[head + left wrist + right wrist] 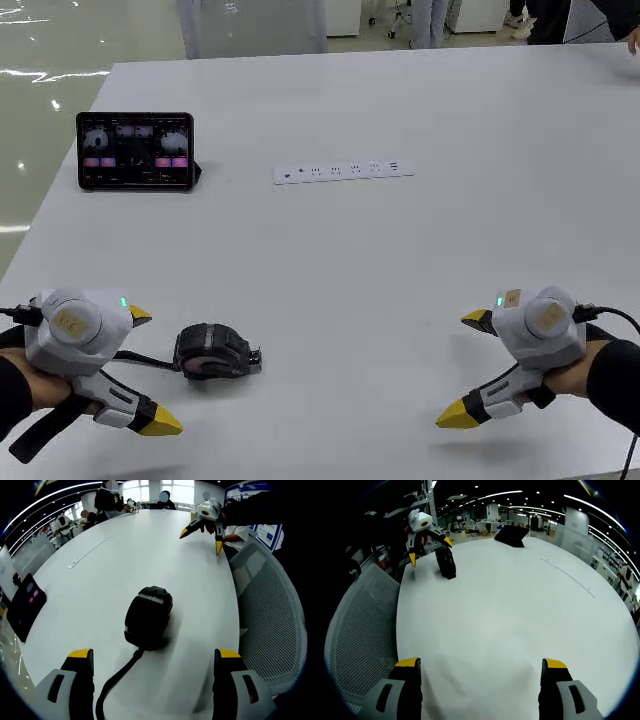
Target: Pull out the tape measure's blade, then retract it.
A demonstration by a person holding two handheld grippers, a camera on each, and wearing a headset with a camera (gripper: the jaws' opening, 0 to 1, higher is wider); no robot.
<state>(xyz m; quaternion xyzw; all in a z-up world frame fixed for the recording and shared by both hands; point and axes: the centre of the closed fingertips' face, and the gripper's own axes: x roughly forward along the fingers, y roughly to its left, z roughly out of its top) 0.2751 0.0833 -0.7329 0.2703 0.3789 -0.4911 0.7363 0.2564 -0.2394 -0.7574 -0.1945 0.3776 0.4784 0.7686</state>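
Tablet (135, 150), screen lit, propped up on the white table (450, 250): left of the left gripper (152, 370) jaws' line, far ahead of the right gripper (461, 367) jaws. Power strip (343, 171) lies flat, well ahead of both jaw pairs. Mesh chair (270, 610): right of the left jaws.

Screen on tablet (135, 150) too small to read. Sockets on power strip (343, 171) blurred. Far end of strap (140, 358) off tape measure (213, 351) hidden behind left claw (152, 370). Right side of counter (420, 280) cut off by frame.
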